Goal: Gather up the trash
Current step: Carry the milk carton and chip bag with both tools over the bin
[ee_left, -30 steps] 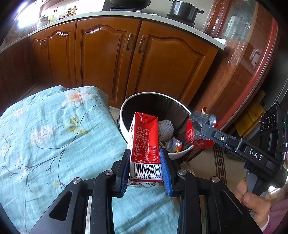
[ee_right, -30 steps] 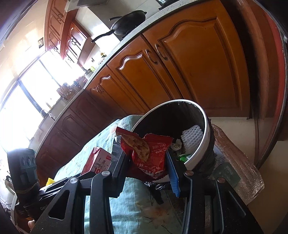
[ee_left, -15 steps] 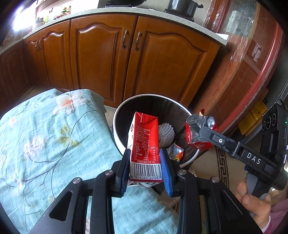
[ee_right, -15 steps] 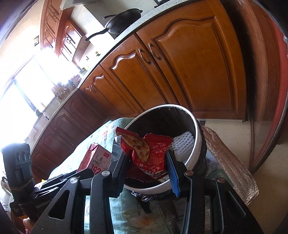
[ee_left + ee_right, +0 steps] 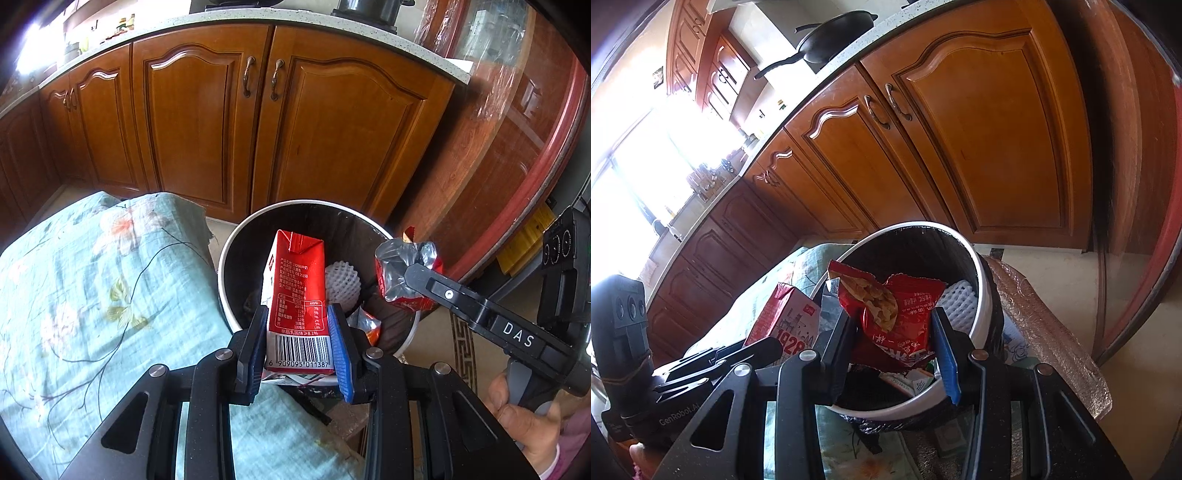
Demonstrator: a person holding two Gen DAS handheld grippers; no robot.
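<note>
Trash bin point(image 5: 236, 266): a round white-rimmed bin lined in black is seen on the floor beside the flowered cloth point(image 5: 92, 295), in front of the wooden cabinets point(image 5: 207, 122); a white foam net point(image 5: 343, 282) and other scraps already lie inside.
Milk carton point(image 5: 295, 295): it is held upright over the near rim of the bin; it is judged light and probably empty, stiff along its edges but easily crushed on its flat faces, so it is best gripped low across its narrow sides, as it is now.
Snack bag point(image 5: 897, 314): it is held over the bin's mouth; it is judged very light, limp, crinkly and slippery, so a pinch on bunched foil is safest.
Left gripper point(image 5: 297, 347): it is angled downward, its jaws narrowly parted and pressed against the carton's base.
Right gripper point(image 5: 897, 343): it is angled downward toward the bin, its jaws partly closed, clamping the bag's crumpled lower part.
</note>
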